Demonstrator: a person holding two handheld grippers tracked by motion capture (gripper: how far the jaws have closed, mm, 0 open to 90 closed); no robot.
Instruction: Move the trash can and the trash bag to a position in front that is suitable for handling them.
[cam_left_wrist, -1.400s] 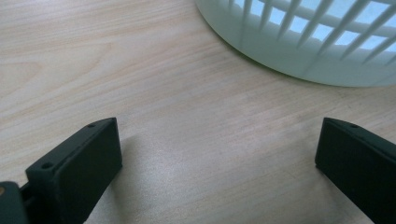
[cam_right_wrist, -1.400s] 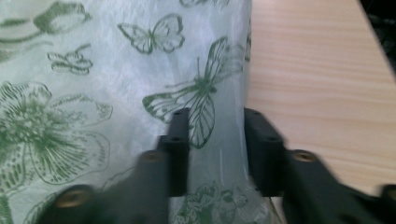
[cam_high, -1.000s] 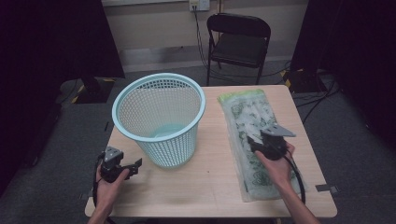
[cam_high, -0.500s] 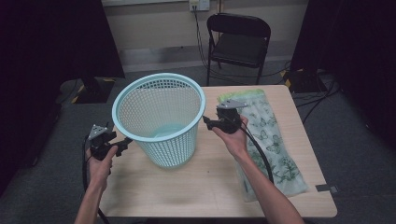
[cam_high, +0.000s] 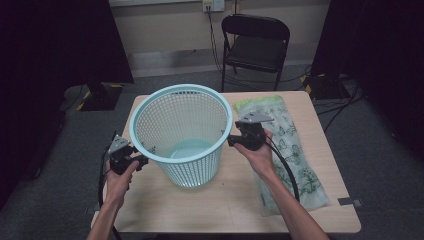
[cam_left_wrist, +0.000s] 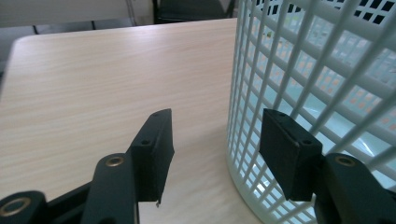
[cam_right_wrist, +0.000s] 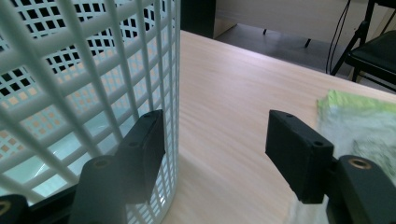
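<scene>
Your left hand-held gripper sits at the near left side of the pale blue plastic mesh basket, which stands upright in the middle of the light wooden desk; its jaws have just been closing yet stand released, one pad against the outside of the basket wall and nothing pinched between them. Your right hand-held gripper is released too, at the basket's right side just under the rim, jaws apart with one beside the mesh wall. Right of that hand, the clear plastic bag printed with green butterflies lies flat on the desk.
</scene>
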